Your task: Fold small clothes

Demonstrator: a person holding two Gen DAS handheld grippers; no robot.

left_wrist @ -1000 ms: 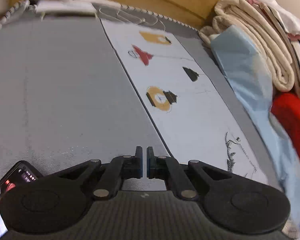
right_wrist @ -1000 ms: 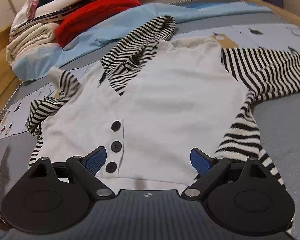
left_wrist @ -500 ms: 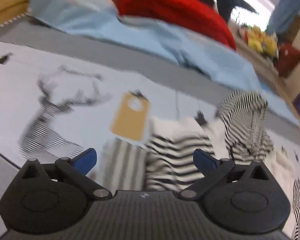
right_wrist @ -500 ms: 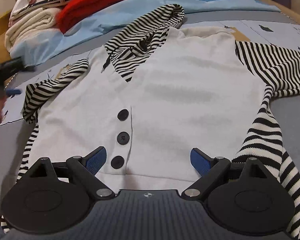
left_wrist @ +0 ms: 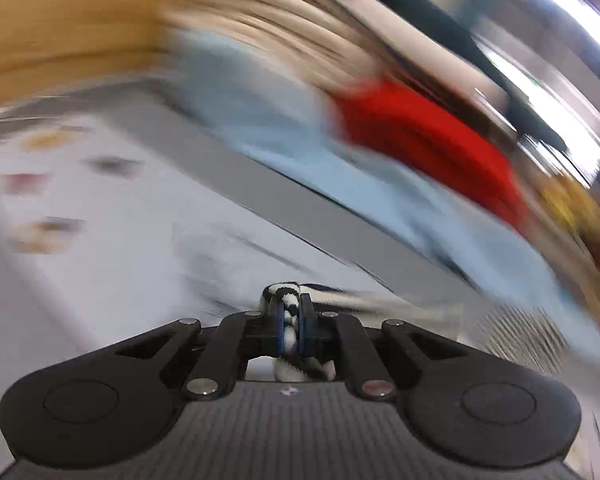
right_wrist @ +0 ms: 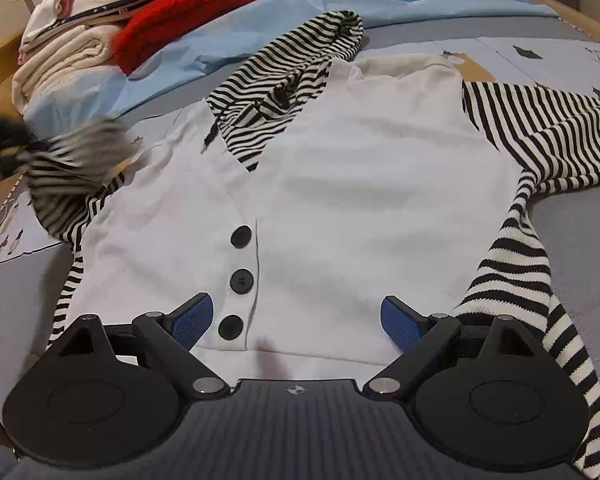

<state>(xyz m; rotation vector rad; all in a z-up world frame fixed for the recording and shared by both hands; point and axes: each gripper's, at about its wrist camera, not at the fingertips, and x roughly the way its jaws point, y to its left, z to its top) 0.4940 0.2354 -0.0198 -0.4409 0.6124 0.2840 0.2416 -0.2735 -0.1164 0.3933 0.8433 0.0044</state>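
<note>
While the left wrist view is heavily smeared, the left gripper (left_wrist: 291, 322) shows sharp: its blue pads are pinched together on a bunch of black-and-white striped sleeve (left_wrist: 288, 304), which bulges out ahead of the tips and behind them. Beyond the tips lie pale printed bedding (left_wrist: 100, 240), a grey band, blue cloth (left_wrist: 260, 120) and a red garment (left_wrist: 428, 140), all blurred.

From the right wrist view, the right gripper (right_wrist: 296, 320) has its jaws spread wide, holding nothing, poised over the lower hem of the cardigan (right_wrist: 360, 200). Whether the pads touch the cloth I cannot tell. The cardigan lies flat straight ahead, front up, with three dark buttons (right_wrist: 241, 280) just inside the left-hand pad and a striped hood (right_wrist: 292, 68) at the far end. One striped sleeve (right_wrist: 540, 132) spreads out to the right, doubling back down past the right-hand pad. On the far left the other sleeve (right_wrist: 72, 168) is lifted and blurred. Grey mattress (right_wrist: 580, 248) lies bare to the right; the folded pile (right_wrist: 100, 32) sits far left ahead.
</note>
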